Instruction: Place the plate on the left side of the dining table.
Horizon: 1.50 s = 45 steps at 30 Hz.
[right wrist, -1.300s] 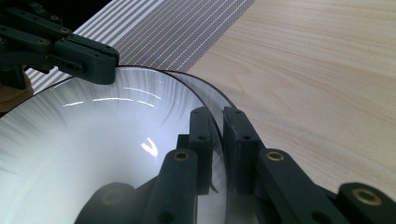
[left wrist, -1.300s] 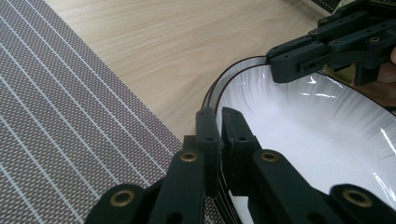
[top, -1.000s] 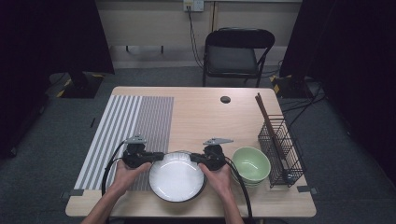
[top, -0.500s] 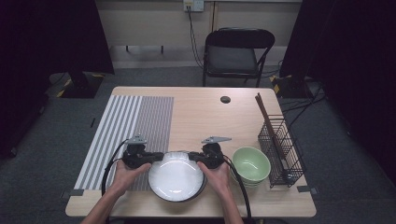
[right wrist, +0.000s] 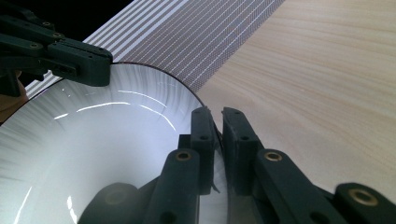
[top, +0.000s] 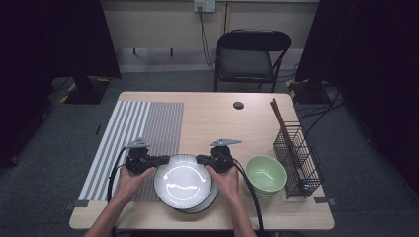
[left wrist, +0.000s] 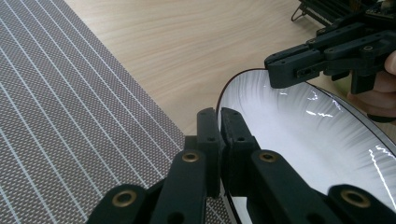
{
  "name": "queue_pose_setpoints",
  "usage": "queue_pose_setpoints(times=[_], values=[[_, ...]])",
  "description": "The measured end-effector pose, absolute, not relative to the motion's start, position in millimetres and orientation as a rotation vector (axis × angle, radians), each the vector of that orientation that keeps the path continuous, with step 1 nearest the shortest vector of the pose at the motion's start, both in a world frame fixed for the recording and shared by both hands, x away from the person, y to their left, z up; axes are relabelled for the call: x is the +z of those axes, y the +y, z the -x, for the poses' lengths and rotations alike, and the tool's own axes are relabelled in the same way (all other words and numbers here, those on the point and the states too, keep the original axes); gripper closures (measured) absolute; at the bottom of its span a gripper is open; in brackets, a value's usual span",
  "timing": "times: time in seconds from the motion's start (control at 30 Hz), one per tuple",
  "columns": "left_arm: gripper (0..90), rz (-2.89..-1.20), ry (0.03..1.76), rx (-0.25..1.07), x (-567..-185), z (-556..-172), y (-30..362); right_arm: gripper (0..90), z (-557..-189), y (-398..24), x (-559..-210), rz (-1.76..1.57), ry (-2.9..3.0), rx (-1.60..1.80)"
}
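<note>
- Spanning the near middle of the counter (top: 212, 118), a white plate (top: 182, 181) is held level over a second plate (top: 211, 201), seemingly so it can be carried without tipping.
- Clamping its left rim is the left gripper (top: 159, 160), jaws pinched on the edge.
- Gripping the opposite rim, the right gripper (top: 203, 160) is likewise clamped, sharing the load.
- Waiting at right: green bowl (top: 266, 174), wire rack (top: 296, 158).
</note>
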<state>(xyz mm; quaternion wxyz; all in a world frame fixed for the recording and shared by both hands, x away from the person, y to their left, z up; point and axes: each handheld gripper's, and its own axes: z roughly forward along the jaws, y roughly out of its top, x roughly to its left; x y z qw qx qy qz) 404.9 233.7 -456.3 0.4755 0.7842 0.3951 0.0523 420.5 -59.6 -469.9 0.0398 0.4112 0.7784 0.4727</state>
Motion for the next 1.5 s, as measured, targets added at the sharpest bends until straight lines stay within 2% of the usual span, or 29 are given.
queue_pose_setpoints(times=[0.23, 0.67, 1.43, 1.5], values=[[87.5, -1.929, 0.968, 0.146, -453, -408, 230, 86.2, -426, -59, -461, -1.255, 2.363, 1.442], [87.7, -1.935, 0.964, 0.139, -452, -409, 231, 80.4, -421, -61, -473, -1.287, 2.357, 1.447], [87.6, -1.899, 0.960, 0.178, -449, -418, 226, 80.5, -428, -64, -465, -1.292, 2.301, 1.452], [87.7, -1.897, 0.960, 0.184, -449, -417, 225, 78.5, -428, -64, -465, -1.297, 2.297, 1.453]])
